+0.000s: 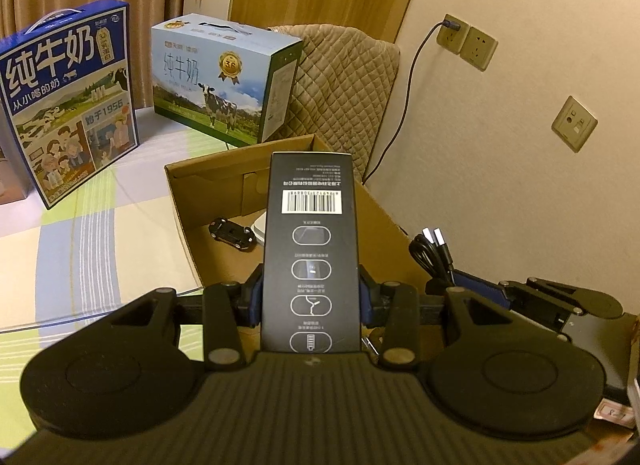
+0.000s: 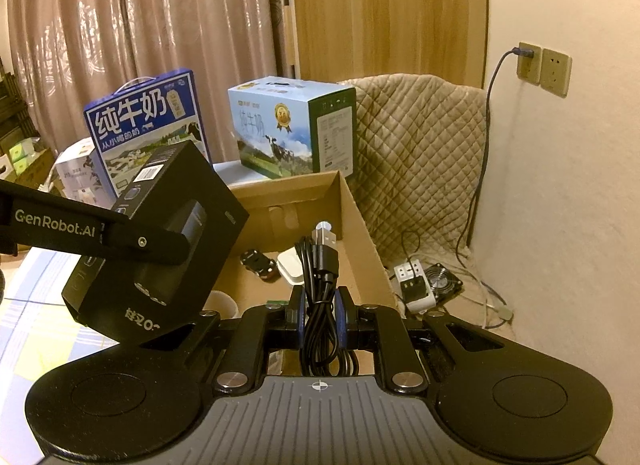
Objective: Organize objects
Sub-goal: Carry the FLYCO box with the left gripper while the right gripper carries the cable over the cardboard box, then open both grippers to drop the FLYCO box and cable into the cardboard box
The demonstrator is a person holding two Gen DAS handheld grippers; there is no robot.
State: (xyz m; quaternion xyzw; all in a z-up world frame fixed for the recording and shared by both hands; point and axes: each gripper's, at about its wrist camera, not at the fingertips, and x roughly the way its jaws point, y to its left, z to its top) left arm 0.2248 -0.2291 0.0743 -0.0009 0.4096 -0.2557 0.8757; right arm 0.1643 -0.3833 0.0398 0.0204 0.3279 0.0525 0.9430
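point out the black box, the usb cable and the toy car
black box [image 1: 310, 249], left wrist view, barcode face.
usb cable [image 2: 320, 305], right wrist view, coiled bundle between the tongs.
toy car [image 1: 232, 233], left wrist view, its roof, inside the cardboard box.

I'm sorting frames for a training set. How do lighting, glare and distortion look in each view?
Left wrist view: dim warm light; the black box and its barcode read sharply, and fisheye bends the wall edge. Right wrist view: same warm cast; glare streaks on the curtain, the black cable is crisp, dark vignette at the corners.
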